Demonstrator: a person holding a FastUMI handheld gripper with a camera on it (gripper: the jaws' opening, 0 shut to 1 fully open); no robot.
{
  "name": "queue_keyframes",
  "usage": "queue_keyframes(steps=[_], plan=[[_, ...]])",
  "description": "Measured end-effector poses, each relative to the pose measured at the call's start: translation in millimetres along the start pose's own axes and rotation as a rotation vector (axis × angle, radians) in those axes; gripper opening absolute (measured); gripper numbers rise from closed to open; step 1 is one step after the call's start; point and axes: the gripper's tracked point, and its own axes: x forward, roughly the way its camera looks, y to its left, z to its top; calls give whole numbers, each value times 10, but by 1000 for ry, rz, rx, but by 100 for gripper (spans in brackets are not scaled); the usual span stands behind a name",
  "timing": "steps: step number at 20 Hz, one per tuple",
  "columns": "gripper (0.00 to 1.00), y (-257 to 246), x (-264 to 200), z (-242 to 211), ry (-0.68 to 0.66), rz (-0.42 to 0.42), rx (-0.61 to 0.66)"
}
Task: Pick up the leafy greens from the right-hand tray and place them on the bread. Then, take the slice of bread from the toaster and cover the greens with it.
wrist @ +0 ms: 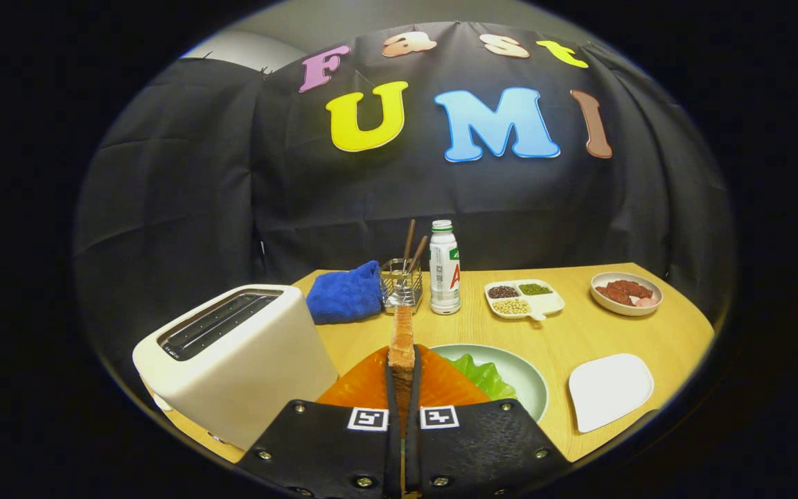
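Note:
My gripper (402, 388) is shut on a slice of toasted bread (402, 339), held upright on its edge between the two fingers. It hangs above an orange mat (444, 382). Just right of the fingers, a pale green plate (520, 378) holds the leafy greens (482, 375); whatever lies under them is hidden. The cream toaster (233, 357) stands to the left of the fingers, its slots dark and with nothing sticking out. A white square tray (610, 389) lies further right, bare.
Beyond the fingers stand a blue cloth (346, 292), a wire holder with chopsticks (402, 281) and a white bottle (445, 267). A divided dish of beans (524, 298) and a bowl of red food (626, 292) sit at the back right of the wooden table (600, 333).

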Motion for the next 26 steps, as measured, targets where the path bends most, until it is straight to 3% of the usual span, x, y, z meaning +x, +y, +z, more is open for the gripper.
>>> queue_keyframes(steps=[5,12,14,26], plan=[[3,-116,38,-42,6,-21,-32],[19,-236,16,-104,14,-40,-143],[28,-304,28,-123,19,-55,-157],[44,-601,49,-191,23,-120,-175]])
